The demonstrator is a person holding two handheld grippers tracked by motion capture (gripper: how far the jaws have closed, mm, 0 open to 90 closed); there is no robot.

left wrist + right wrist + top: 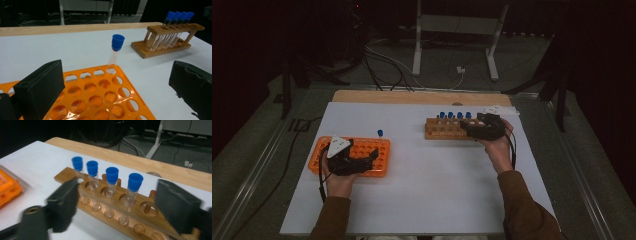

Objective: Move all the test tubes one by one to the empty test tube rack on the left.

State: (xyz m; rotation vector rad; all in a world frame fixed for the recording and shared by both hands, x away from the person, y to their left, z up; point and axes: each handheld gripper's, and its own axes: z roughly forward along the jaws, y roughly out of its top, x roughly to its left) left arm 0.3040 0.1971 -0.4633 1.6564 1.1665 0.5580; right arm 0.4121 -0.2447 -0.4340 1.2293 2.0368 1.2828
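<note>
An orange plastic rack (379, 150) lies at the table's left, with one clear tube with a blue cap (380, 133) upright in its far corner hole. My left gripper (368, 162) hovers over this rack, open and holding nothing. In the left gripper view the capped tube (113, 56) stands ahead of the wide-apart jaws of the left gripper (117, 82), above the orange rack (100, 97). At the right, a wooden rack (444, 131) holds several blue-capped tubes (111, 180). My right gripper (120, 197) is open just in front of the wooden rack (130, 225), touching no tube.
The white tabletop (422, 200) has a bare wooden strip (422, 97) along its far edge. Beyond it, cables and a white metal stand (417, 45) sit on the dark floor. The wooden rack (162, 48) also shows far right in the left gripper view.
</note>
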